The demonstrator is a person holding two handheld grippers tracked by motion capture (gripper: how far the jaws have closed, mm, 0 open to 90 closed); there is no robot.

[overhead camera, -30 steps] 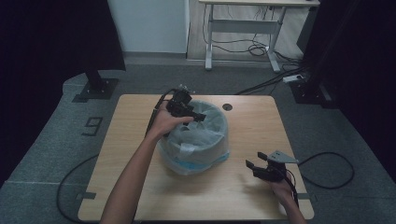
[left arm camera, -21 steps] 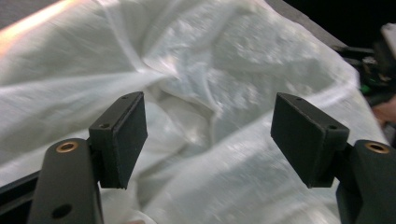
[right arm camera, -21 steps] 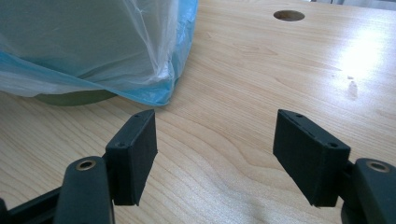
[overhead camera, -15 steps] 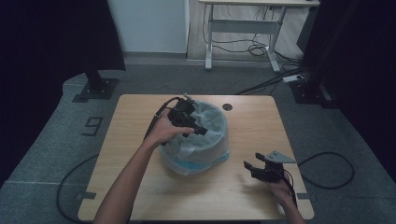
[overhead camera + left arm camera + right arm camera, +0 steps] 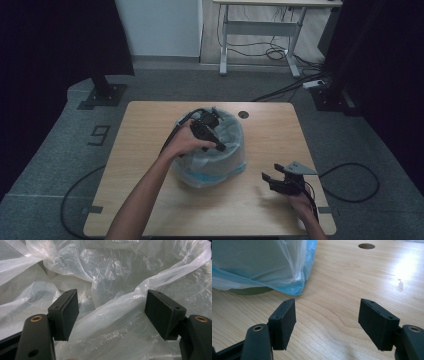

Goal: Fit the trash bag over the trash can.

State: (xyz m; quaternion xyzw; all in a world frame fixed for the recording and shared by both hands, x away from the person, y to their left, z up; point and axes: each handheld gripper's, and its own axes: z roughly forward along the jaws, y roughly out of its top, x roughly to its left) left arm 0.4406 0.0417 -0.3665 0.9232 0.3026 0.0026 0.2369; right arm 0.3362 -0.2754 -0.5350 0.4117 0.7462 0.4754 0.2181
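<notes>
A round bin lined with a clear, blue-tinted plastic bag (image 5: pixel 215 157) stands in the middle of the wooden table (image 5: pixel 140 145). My left gripper (image 5: pixel 223 146) reaches down into the bin's mouth from its left rim. In the left gripper view it (image 5: pixel 112 315) is open, and a crumpled fold of the bag (image 5: pixel 120 297) runs between the jaws without the pads pressing on it. My right gripper (image 5: pixel 271 172) hovers low at the table's front right, apart from the bin. Its jaws (image 5: pixel 327 317) stand open over bare wood, with the bag's hem (image 5: pixel 294 287) ahead to the left.
A round cable hole (image 5: pixel 243 114) lies in the tabletop behind the bin. Cables trail from both grippers, the right one looping over the floor (image 5: pixel 350 185). A stand base (image 5: pixel 102 95) and a desk with wiring (image 5: pixel 260 30) sit beyond the table.
My left hand has shifted right and a little down, from the bin's back-left rim to over its opening. The right gripper has kept still.
</notes>
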